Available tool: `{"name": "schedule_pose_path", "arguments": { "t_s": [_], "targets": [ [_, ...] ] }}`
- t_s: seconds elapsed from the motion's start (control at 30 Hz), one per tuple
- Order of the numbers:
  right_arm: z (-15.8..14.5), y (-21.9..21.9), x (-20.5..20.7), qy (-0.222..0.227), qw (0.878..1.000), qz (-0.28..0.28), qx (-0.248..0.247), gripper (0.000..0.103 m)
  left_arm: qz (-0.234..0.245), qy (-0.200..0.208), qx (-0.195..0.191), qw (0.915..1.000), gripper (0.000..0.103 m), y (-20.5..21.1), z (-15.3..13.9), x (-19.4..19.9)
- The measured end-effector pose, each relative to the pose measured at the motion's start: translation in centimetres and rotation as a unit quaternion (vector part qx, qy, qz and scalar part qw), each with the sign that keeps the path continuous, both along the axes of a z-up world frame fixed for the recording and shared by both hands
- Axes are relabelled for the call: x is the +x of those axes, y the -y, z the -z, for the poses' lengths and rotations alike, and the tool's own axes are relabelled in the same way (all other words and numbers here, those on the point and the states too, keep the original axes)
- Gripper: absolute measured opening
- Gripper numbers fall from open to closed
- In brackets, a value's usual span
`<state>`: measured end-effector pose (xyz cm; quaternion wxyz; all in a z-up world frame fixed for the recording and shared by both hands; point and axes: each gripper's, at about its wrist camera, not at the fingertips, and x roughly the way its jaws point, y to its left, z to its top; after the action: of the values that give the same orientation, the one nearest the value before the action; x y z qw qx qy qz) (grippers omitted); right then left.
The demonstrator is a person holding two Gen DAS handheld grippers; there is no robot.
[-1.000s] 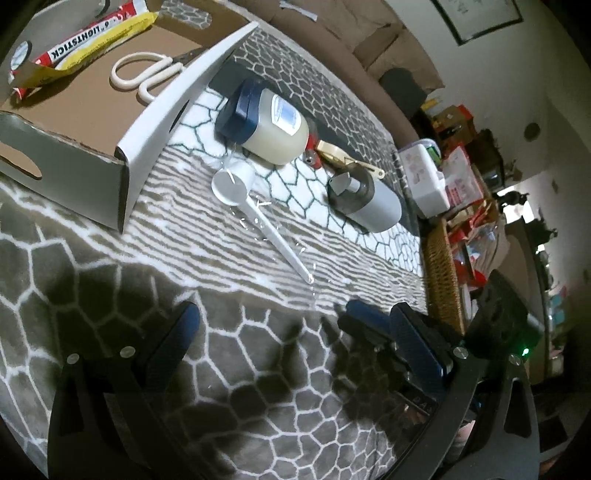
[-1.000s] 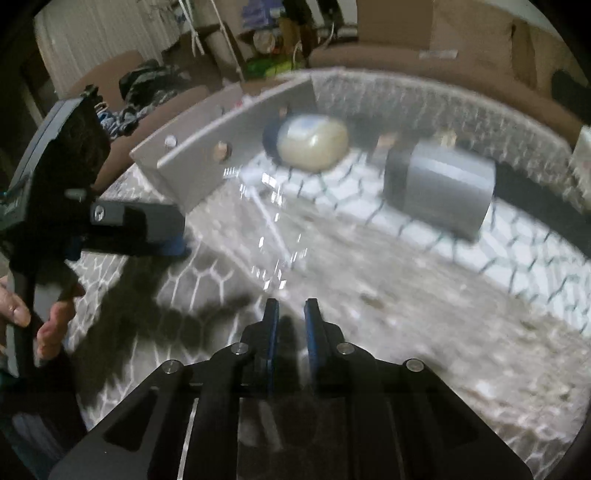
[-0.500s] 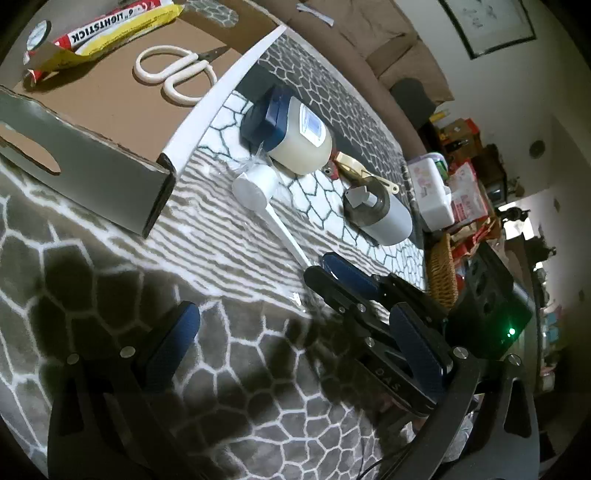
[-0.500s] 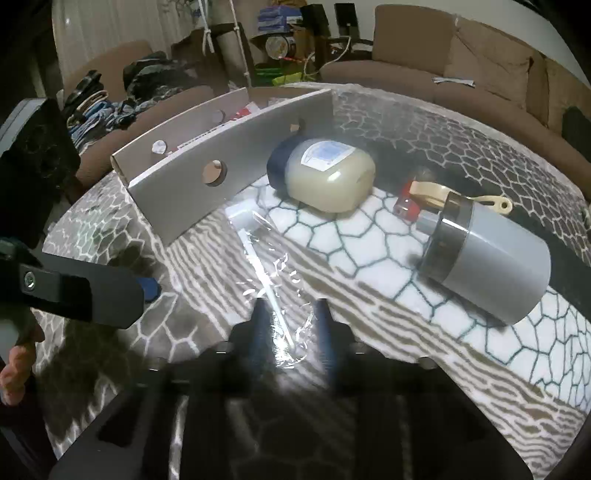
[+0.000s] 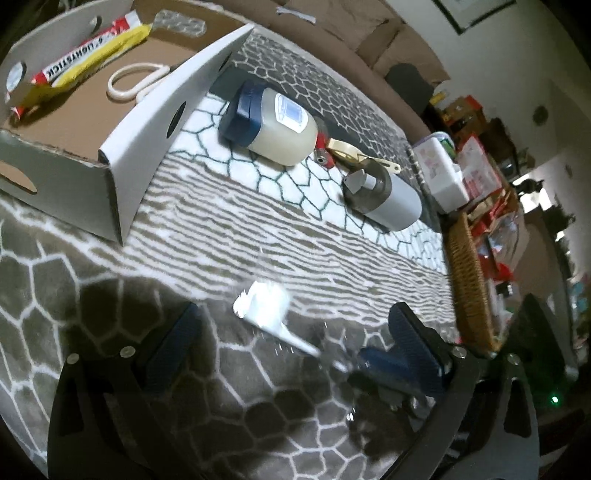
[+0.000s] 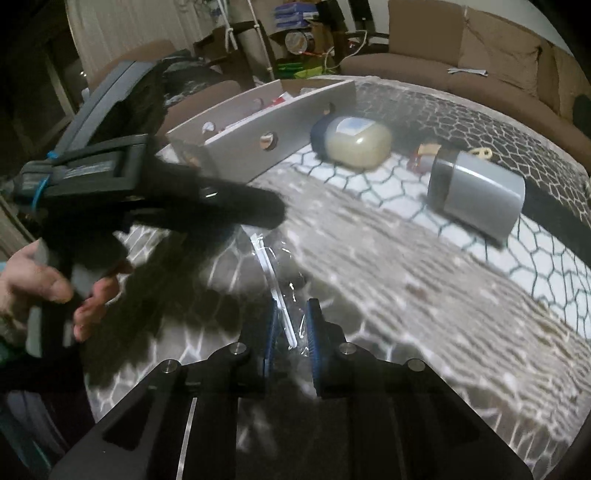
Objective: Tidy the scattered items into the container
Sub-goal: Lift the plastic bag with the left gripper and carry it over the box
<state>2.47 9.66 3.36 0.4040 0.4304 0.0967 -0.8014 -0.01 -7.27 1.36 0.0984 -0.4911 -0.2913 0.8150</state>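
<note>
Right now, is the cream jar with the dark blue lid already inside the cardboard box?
No. The jar lies on its side on the patterned cloth, outside the cardboard box, beside its white wall.

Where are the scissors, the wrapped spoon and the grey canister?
scissors (image 5: 127,79), left wrist view, white handle loop.
wrapped spoon (image 5: 264,308), left wrist view, white bowl.
grey canister (image 6: 480,194), right wrist view, its side.

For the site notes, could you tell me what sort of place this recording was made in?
Most likely a home living room: a brown sofa, a framed picture on the wall, and a wicker basket beside cluttered household goods.
</note>
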Motion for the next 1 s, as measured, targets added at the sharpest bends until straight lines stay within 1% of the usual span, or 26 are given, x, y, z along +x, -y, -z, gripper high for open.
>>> {"name": "schedule_pose_path", "arguments": {
  "t_s": [0.03, 0.1, 0.13, 0.17, 0.2, 0.27, 0.33, 0.37, 0.4, 0.43, 0.47, 0.5, 0.53, 0.6, 0.63, 0.67, 0.7, 0.73, 0.77, 0.83, 0.93, 1.0],
  "targets": [
    [0.2, -0.2, 0.2, 0.003, 1.000, 0.000, -0.001, 0.015, -0.004, -0.003, -0.005, 1.0000, 0.097, -0.1, 0.0, 0.0],
    [0.4, -0.6, 0.5, 0.010, 1.000, -0.004, -0.011, 0.015, -0.009, -0.007, -0.022, 0.9997, 0.081, -0.1, -0.1, 0.0],
    [0.4, -0.6, 0.8, 0.009, 1.000, -0.006, -0.012, 0.015, -0.010, -0.004, -0.028, 0.9995, 0.062, -0.1, 0.0, 0.0],
    [0.4, -0.7, 1.0, 0.008, 1.000, -0.009, -0.011, 0.015, -0.011, -0.001, -0.038, 0.9992, 0.054, -0.1, 0.1, -0.1],
    [0.4, -0.8, 1.1, 0.006, 1.000, -0.010, -0.010, 0.015, -0.012, -0.002, -0.044, 0.9989, 0.051, -0.2, 0.2, -0.2],
    [0.6, -0.9, 1.2, 0.007, 1.000, -0.010, -0.010, 0.015, -0.011, 0.001, -0.051, 0.9986, 0.042, -0.3, 0.2, -0.2],
    [0.7, -1.0, 1.1, 0.012, 1.000, -0.009, -0.010, 0.017, -0.013, 0.005, -0.046, 0.9988, 0.037, -0.2, 0.3, -0.2],
    [0.6, -1.0, 1.1, 0.015, 1.000, -0.009, -0.008, 0.018, -0.015, 0.006, -0.041, 0.9990, 0.036, -0.1, 0.3, -0.1],
    [0.5, -0.9, 1.1, 0.016, 1.000, -0.008, -0.002, 0.020, -0.014, 0.008, -0.041, 0.9991, 0.036, -0.1, 0.4, -0.2],
    [0.5, -0.9, 1.2, 0.014, 1.000, -0.004, 0.005, 0.030, -0.013, 0.008, -0.041, 0.9990, 0.036, -0.1, 0.4, -0.2],
    [0.4, -0.8, 1.1, 0.006, 1.000, 0.001, 0.015, 0.036, -0.014, 0.009, -0.041, 0.9990, 0.036, -0.1, 0.3, -0.2],
    [0.3, -0.7, 1.2, -0.004, 1.000, 0.004, 0.025, 0.051, -0.014, 0.011, -0.039, 0.9991, 0.036, -0.1, 0.4, -0.3],
    [0.4, -0.5, 1.5, -0.018, 0.999, 0.003, 0.038, 0.060, -0.014, 0.014, -0.037, 0.9991, 0.037, -0.1, 0.3, -0.3],
    [0.9, 0.0, 1.6, -0.025, 0.998, -0.008, 0.052, 0.061, -0.021, 0.020, -0.016, 0.9995, 0.042, 0.3, 0.4, -0.2],
    [1.1, 0.3, 1.8, -0.034, 0.998, -0.010, 0.056, 0.059, -0.020, 0.021, -0.004, 0.9996, 0.048, 0.4, 0.5, -0.2],
    [1.1, 0.5, 2.0, -0.044, 0.997, -0.015, 0.055, 0.054, -0.018, 0.023, -0.002, 0.9996, 0.050, 0.2, 0.4, -0.2],
    [1.1, 0.8, 2.1, -0.048, 0.997, -0.022, 0.053, 0.035, -0.015, 0.024, -0.004, 0.9996, 0.050, 0.0, 0.4, -0.1],
    [1.0, 1.1, 2.5, -0.059, 0.996, -0.025, 0.055, 0.026, -0.012, 0.026, 0.000, 0.9996, 0.050, -0.2, 0.3, 0.0],
    [1.0, 1.4, 2.8, -0.071, 0.995, -0.025, 0.061, 0.025, -0.008, 0.028, 0.005, 0.9995, 0.051, -0.4, 0.4, 0.0],
    [1.2, 2.0, 3.6, -0.095, 0.992, -0.028, 0.073, 0.020, 0.000, 0.027, 0.007, 0.9996, 0.051, -1.0, 0.4, 0.2],
    [1.4, 2.9, 4.8, -0.114, 0.990, -0.042, 0.075, 0.017, 0.005, 0.025, 0.021, 0.9995, 0.049, -1.0, 0.5, 0.2],
    [1.7, 3.6, 5.5, -0.126, 0.987, -0.052, 0.081, 0.017, 0.004, 0.025, 0.025, 0.9994, 0.040, -0.8, 0.6, 0.1]
  ]
}}
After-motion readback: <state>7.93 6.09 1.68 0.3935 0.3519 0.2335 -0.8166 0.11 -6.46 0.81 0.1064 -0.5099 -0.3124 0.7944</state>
